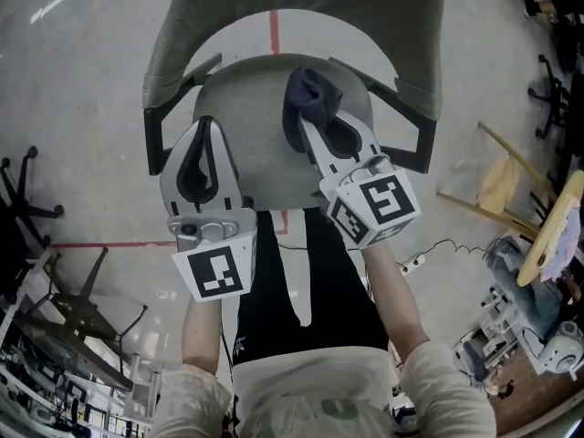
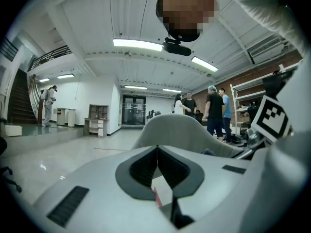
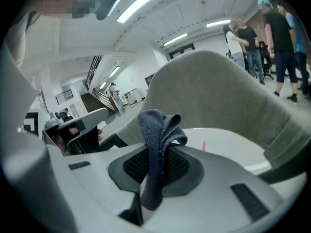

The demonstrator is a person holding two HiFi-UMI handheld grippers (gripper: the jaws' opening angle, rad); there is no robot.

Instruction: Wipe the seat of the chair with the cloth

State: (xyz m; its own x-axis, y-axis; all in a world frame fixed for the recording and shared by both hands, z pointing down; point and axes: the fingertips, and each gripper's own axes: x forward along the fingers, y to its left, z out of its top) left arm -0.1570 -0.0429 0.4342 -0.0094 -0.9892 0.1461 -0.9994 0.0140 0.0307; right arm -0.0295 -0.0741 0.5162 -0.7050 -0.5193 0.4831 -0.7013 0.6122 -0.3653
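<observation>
Long ceiling lights (image 2: 138, 44) give bright, even, cool light. The polished floor (image 1: 73, 80) carries pale glare streaks toward its top left corner. Shadows are soft. Both gripper views bend strongly and fall to black at the corners. The cloth (image 3: 158, 144) is sharp, while the people (image 3: 277, 42) behind look soft.

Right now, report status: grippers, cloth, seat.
Right gripper shut on cloth, over chair seat. Left gripper shut, empty. Nothing else on it.
</observation>
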